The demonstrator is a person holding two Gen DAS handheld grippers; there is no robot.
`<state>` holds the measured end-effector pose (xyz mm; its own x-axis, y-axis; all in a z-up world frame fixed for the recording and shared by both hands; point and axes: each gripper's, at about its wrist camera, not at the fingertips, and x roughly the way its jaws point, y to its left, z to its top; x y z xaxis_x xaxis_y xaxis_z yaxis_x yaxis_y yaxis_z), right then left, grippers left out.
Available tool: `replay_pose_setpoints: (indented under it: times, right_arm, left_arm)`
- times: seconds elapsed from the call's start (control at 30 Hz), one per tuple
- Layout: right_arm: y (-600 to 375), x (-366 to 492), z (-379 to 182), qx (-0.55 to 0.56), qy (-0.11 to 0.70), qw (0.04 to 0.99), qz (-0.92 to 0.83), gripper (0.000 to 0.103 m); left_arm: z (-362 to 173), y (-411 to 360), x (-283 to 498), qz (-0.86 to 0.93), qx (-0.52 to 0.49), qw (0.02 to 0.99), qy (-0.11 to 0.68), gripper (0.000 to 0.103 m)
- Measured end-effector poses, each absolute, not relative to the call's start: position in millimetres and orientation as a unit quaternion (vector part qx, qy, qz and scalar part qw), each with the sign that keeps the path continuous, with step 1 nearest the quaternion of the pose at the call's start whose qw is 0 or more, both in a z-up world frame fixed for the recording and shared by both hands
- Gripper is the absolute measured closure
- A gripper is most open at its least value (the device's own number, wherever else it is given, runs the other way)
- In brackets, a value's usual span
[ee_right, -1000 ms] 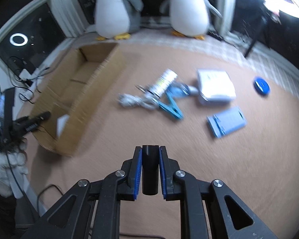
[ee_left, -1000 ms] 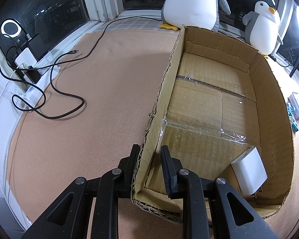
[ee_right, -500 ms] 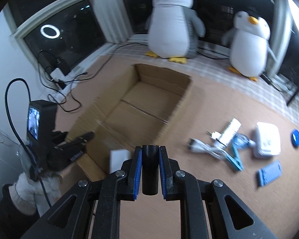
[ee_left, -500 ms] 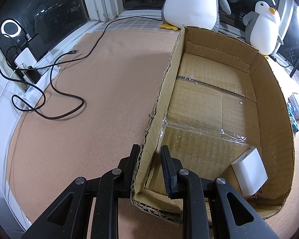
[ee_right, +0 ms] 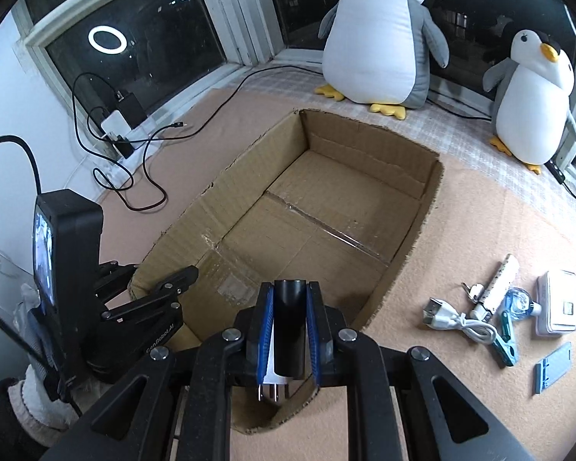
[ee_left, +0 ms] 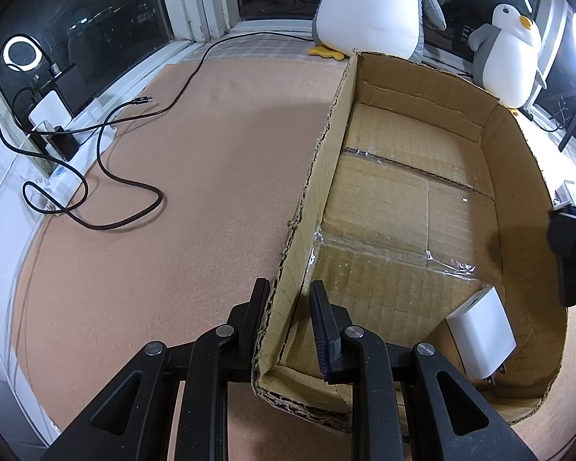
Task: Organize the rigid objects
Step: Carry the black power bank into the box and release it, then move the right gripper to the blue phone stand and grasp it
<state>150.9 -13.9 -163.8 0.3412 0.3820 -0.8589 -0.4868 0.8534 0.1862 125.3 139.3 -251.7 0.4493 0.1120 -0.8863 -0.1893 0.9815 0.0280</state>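
Tan carpeted floor (ee_left: 196, 230) by dark night windows, two plush grey-and-white penguins (ee_right: 380, 38) sitting along the sill edge. Open brown cardboard box (ee_left: 403, 199) lying on the floor, tape seams across its bottom. White square plug charger (ee_left: 482, 336) lying inside the box at the near corner, prongs pointing to the near wall.

Left tongs (ee_left: 288, 319) straddling the box's left side wall near the near corner, one finger outside, one inside; the outer finger is touching the cardboard, the inner one is showing a small gap, so a narrow spread, cannot tell if actually pinching. Right tongs (ee_right: 288, 326) clamping a black cylindrical tube (ee_right: 288, 330) upright between blue pads, hanging over the near end of the box, above the charger.

Loose items lying on the floor right of the box, well apart from it: white coiled USB cable (ee_right: 460, 320), white stick-shaped tube (ee_right: 497, 282), teal plastic clip (ee_right: 505, 336), white rectangular case (ee_right: 558, 303), light blue flat plastic stand (ee_right: 551, 370). Black cable (ee_left: 107, 176) looping on the floor left of the box, running to a white power strip (ee_left: 63, 171) at the wall.
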Motion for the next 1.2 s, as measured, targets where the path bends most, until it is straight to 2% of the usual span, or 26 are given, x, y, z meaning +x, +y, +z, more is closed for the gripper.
replay_pose_setpoints:
  times: [0.33, 0.4, 0.47, 0.5, 0.53, 0.9, 1.2]
  right_arm:
    - [-7.6, 151.9, -170.7, -0.059, 0.513, 0.814, 0.265, 0.088]
    - [-8.3, 152.3, -170.7, -0.057, 0.512, 0.816, 0.264, 0.085]
    - [-8.9, 152.9, -170.4, -0.053, 0.514, 0.815, 0.263, 0.068]
    - [-9.8, 152.5, -169.3, -0.051, 0.511, 0.818, 0.260, 0.053]
    - [-10.8, 152.0, -167.5, -0.050, 0.506, 0.822, 0.257, 0.043]
    - [-30.9, 149.4, -153.0, -0.027, 0.496, 0.833, 0.243, 0.042]
    - [-102.5, 143.5, -142.3, 0.020, 0.494, 0.846, 0.199, 0.042]
  left_arm:
    - [-252.4, 139.1, 125.8, 0.089, -0.036, 0.850, 0.517, 0.080]
    - [-252.4, 139.1, 125.8, 0.089, -0.036, 0.850, 0.517, 0.080]
    - [-252.4, 139.1, 125.9, 0.089, -0.035, 0.850, 0.517, 0.080]
    - [-252.4, 139.1, 126.0, 0.089, -0.035, 0.850, 0.517, 0.080]
    - [-252.3, 139.0, 126.1, 0.089, -0.035, 0.850, 0.517, 0.080]
    - [-252.1, 141.1, 126.2, 0.089, -0.033, 0.850, 0.518, 0.080]
    - [-252.2, 140.9, 126.3, 0.089, -0.033, 0.850, 0.518, 0.080]
